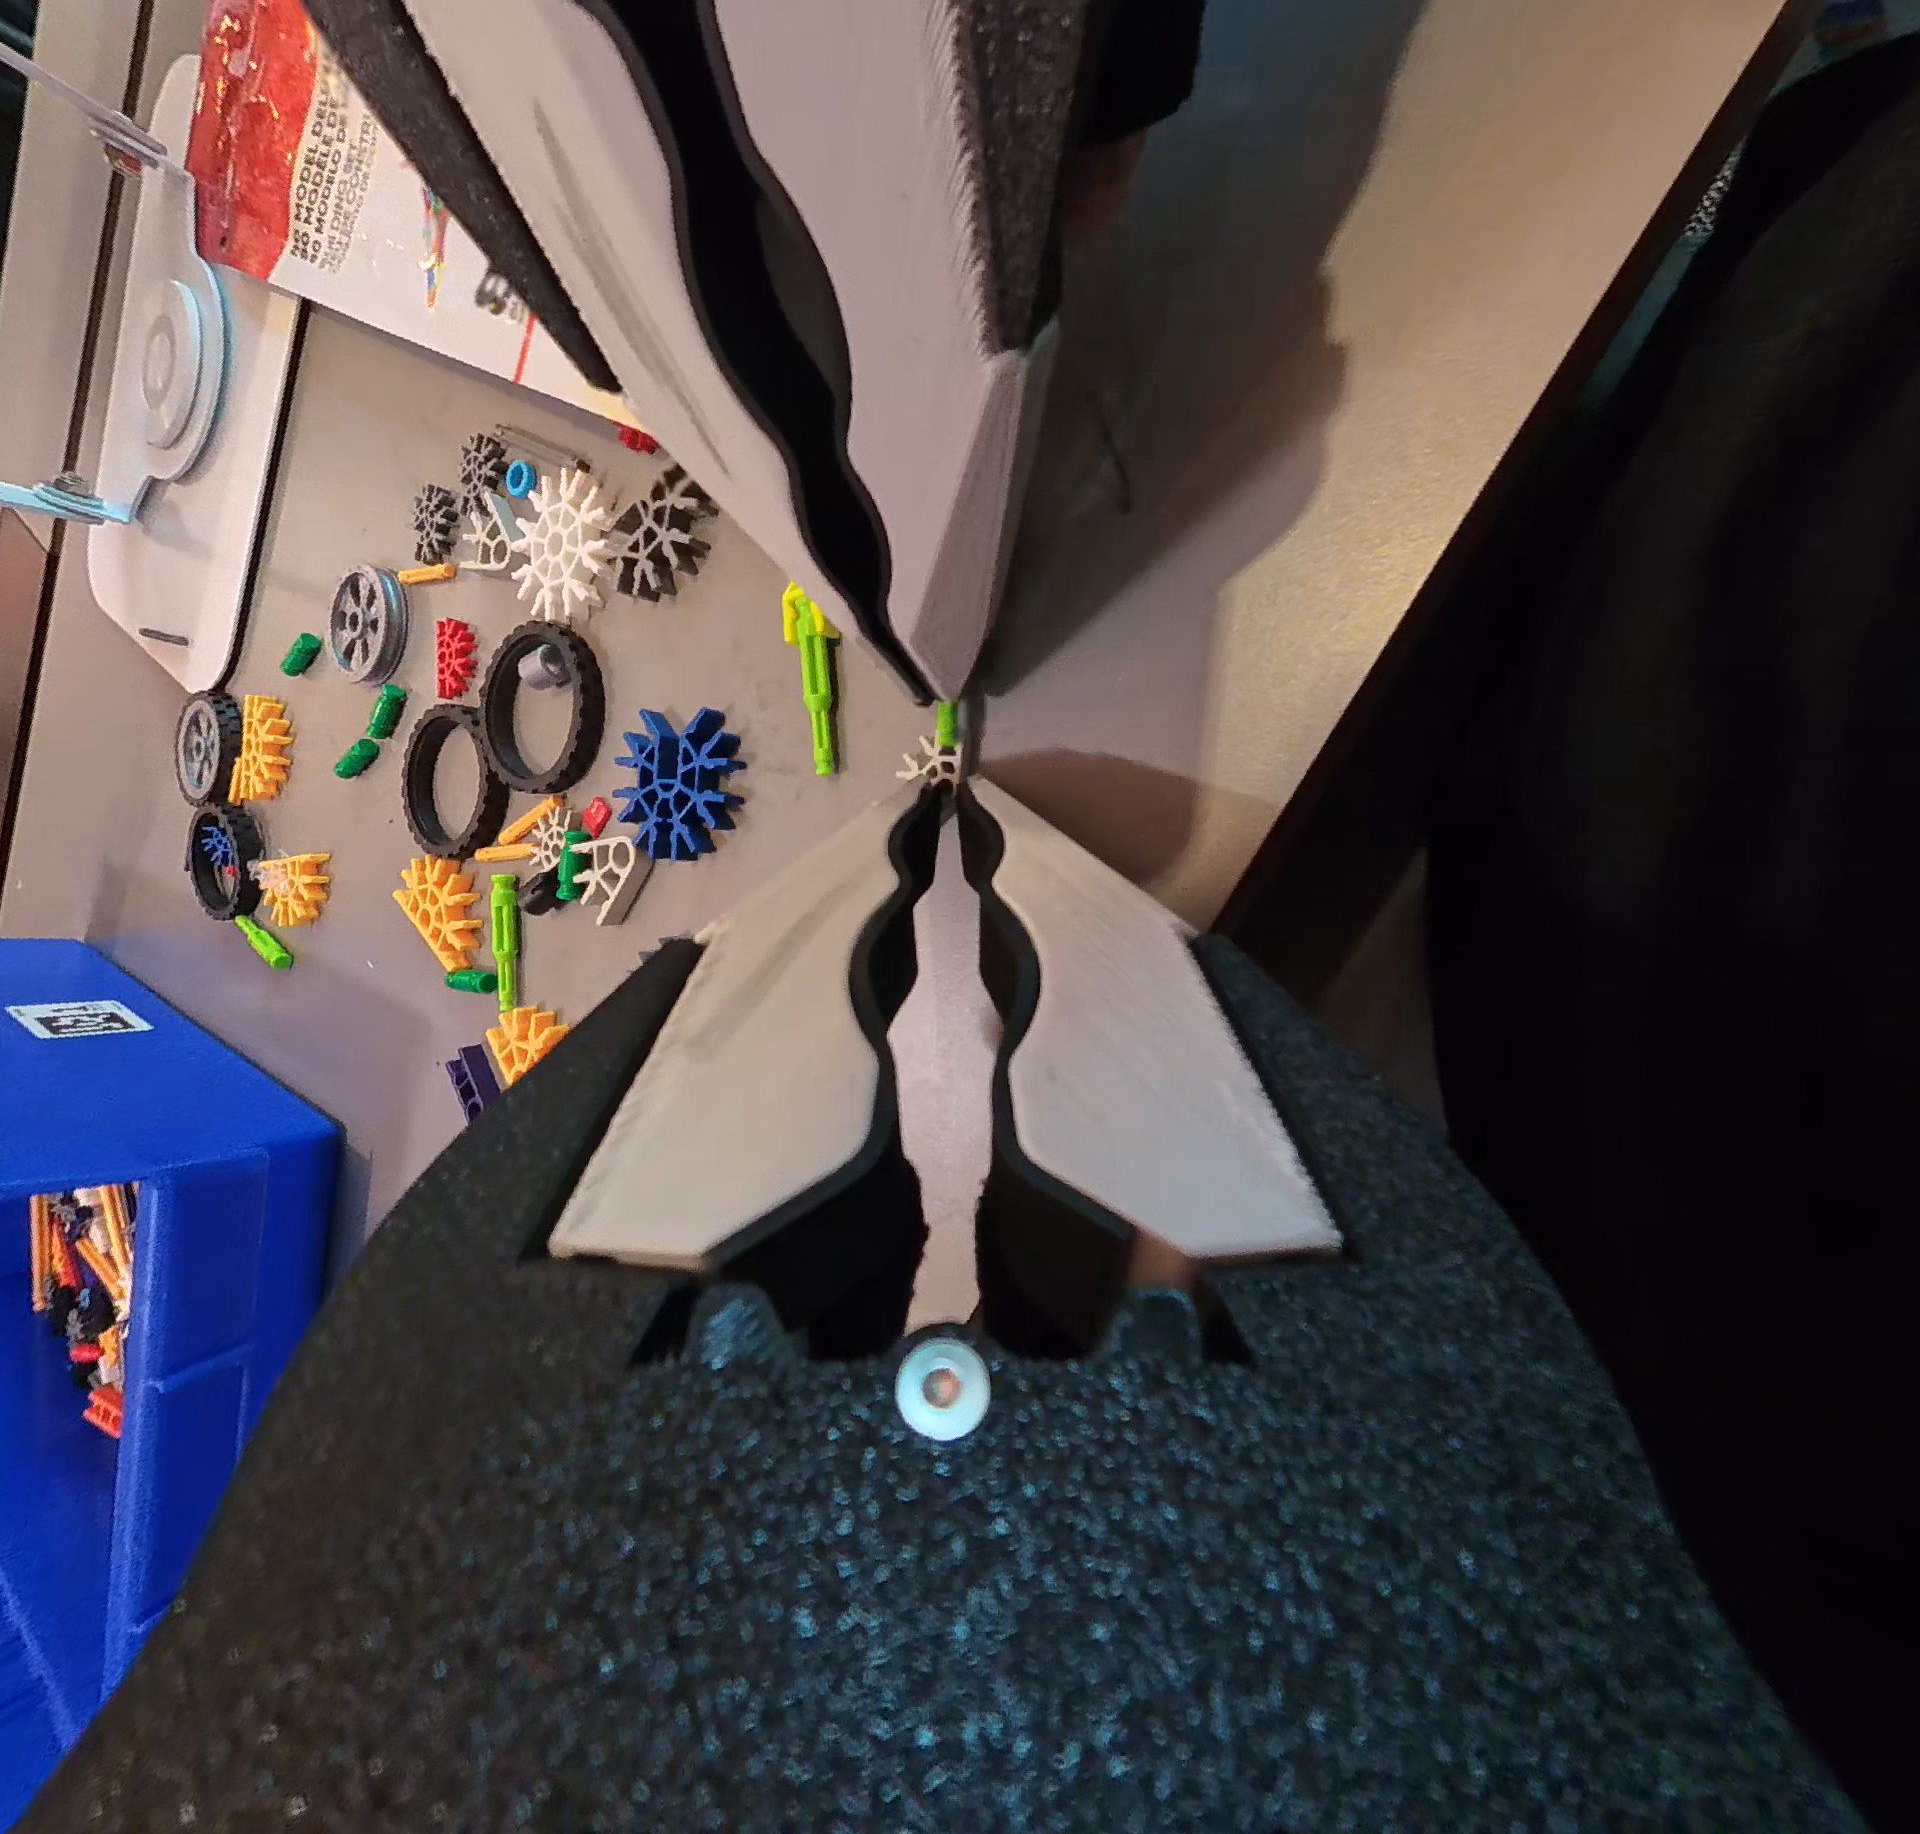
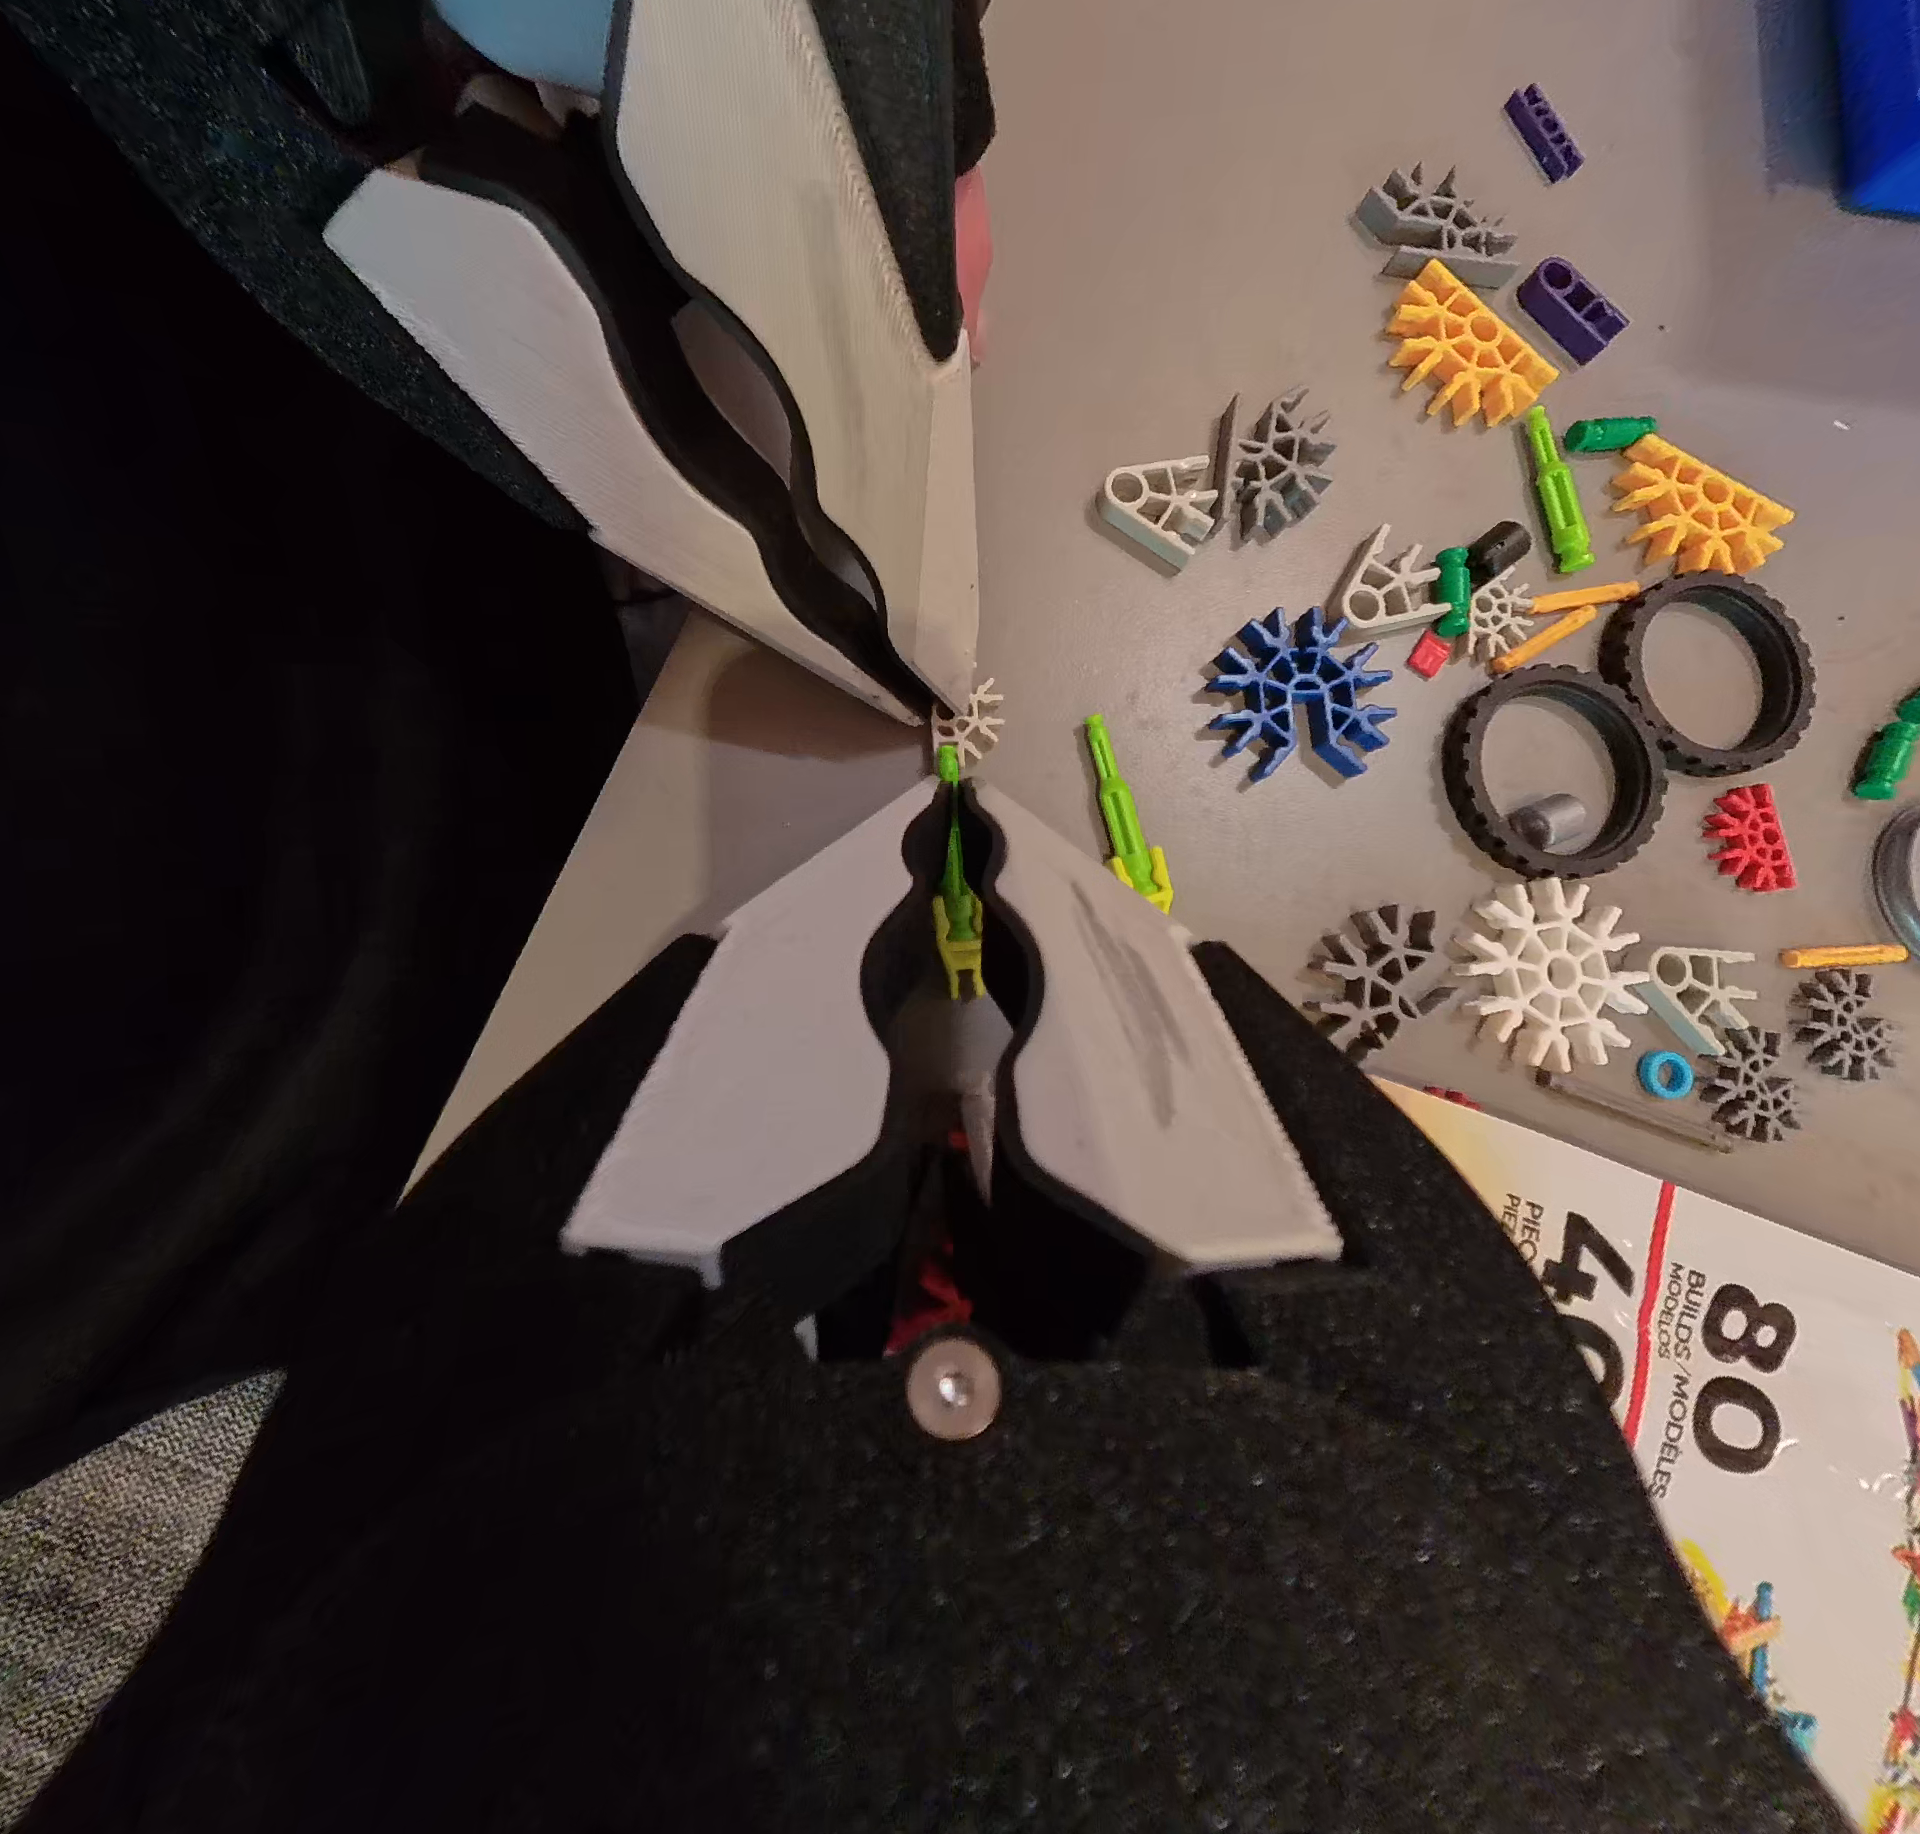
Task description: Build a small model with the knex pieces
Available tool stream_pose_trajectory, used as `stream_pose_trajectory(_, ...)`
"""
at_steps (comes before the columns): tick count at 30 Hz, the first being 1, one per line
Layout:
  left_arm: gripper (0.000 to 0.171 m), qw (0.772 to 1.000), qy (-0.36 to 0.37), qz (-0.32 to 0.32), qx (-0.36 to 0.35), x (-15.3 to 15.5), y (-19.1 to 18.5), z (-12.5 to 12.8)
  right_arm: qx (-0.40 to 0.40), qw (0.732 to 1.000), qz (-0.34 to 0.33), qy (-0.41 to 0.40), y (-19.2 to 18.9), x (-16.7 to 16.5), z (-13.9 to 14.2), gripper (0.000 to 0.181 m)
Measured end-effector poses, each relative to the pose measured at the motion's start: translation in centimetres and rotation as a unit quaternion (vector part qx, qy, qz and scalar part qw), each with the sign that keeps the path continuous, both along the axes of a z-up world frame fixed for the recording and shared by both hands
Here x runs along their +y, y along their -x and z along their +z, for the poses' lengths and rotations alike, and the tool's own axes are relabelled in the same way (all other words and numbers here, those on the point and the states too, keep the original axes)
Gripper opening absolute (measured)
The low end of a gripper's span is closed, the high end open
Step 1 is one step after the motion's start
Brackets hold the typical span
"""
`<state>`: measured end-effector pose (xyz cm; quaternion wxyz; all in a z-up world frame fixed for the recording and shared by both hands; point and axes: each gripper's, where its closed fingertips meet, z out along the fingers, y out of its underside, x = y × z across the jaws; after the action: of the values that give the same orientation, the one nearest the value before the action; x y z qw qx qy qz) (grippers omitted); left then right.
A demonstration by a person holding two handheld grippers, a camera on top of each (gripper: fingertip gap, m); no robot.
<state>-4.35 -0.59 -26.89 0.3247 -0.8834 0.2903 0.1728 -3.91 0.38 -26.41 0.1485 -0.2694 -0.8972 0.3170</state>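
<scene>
My left gripper (image 1: 940, 792) is shut on a small white snowflake connector (image 1: 933, 761), pinched at its fingertips. My right gripper (image 2: 951, 785) is shut on a bright green rod (image 2: 954, 849) that lies along the gap between its fingers, with a yellow-green clip (image 2: 958, 937) on the rod's rear end. The two grippers meet tip to tip above the table's near edge. The rod's tip (image 1: 945, 719) touches the white connector (image 2: 968, 719). Each gripper shows in the other's view, coming in from the top.
Loose parts lie on the grey table (image 2: 1195, 174): a blue connector (image 2: 1299, 693), two black tyres (image 2: 1553, 771), a large white connector (image 2: 1548, 974), another green rod (image 2: 1122, 818), yellow fans. A blue bin (image 1: 156, 1161) and a printed booklet (image 2: 1714, 1389) flank them.
</scene>
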Motion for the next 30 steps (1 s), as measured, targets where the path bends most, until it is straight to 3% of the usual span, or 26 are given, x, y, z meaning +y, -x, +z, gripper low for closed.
stream_pose_trajectory(19,0.001,1.0,-0.001,-0.002,0.0,0.02,-0.04,0.0,0.004,1.0,-0.002,0.028,0.33,-0.55,0.84,0.0)
stream_pose_trajectory(30,0.001,1.0,-0.005,-0.005,0.002,-0.01,-0.04,0.0,-0.024,1.0,-0.003,0.012,0.38,-0.63,-0.1,0.0)
